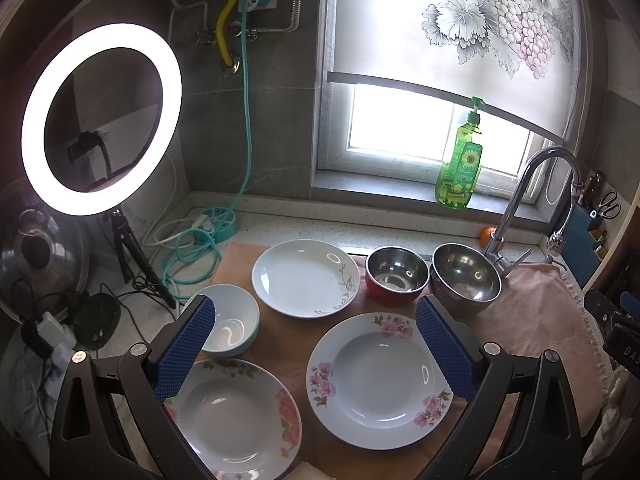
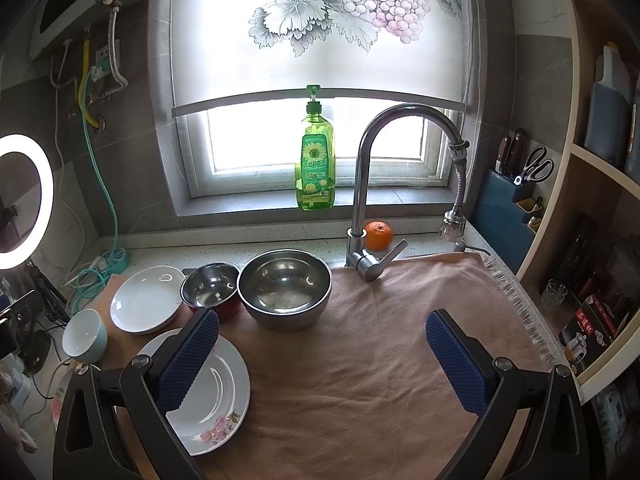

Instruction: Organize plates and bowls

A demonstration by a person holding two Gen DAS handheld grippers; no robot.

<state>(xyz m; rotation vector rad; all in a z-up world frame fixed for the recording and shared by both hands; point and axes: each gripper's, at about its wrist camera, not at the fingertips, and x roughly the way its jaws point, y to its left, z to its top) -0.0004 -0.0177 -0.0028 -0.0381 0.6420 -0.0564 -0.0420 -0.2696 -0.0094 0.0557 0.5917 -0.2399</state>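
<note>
Three shallow white ceramic plates and three bowls are laid out on the counter, six pieces in all. The plate with pink blossom sprays (image 1: 380, 380) lies nearest the centre; the plate with large peach flowers (image 1: 236, 420) lies to its left, close to it but apart; the plate with a thin grey branch motif (image 1: 306, 278) sits behind them. The bowls comprise one pale blue ceramic bowl with a white interior (image 1: 236, 322), one red-sided bowl with a steel interior (image 1: 396, 276) and one larger plain stainless steel bowl (image 1: 466, 276). The two metal bowls stand side by side, apparently touching, at the edge of a pinkish-beige towel (image 2: 360, 380). One green bottle of dish soap (image 2: 315, 164) stands on the window sill, and one orange fruit (image 2: 378, 235) lies beside the base of one chrome gooseneck faucet (image 2: 364, 184).

The left gripper (image 1: 316, 344) hovers above the plates with its jaws spread wide and empty. The right gripper (image 2: 322, 360) hovers above the towel, likewise released and holding nothing.
</note>
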